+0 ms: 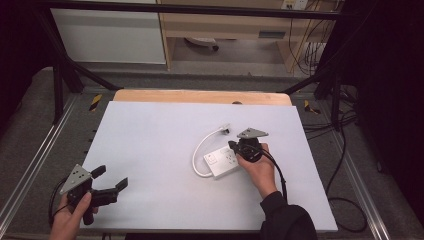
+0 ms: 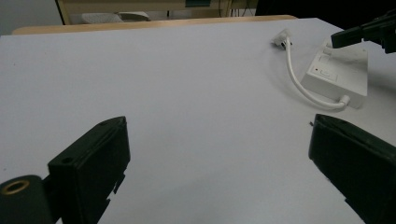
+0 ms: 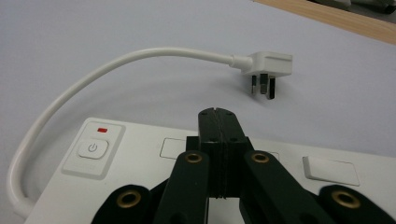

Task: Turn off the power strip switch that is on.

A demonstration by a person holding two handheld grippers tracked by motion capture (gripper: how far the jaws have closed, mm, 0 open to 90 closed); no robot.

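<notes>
A white power strip lies right of centre on the white table. Its short white cable loops round to a three-pin plug resting on the table behind it. My right gripper is shut, with nothing between its jaws, and its tip is over the strip's top face. In the right gripper view the shut gripper sits above the strip, right of its power button, with the plug beyond. My left gripper is open at the front left, away from the strip.
A wooden board edge runs along the table's far side. Black frame bars stand at the back corners, and loose cables lie on the floor to the right. Bare tabletop lies between the two grippers.
</notes>
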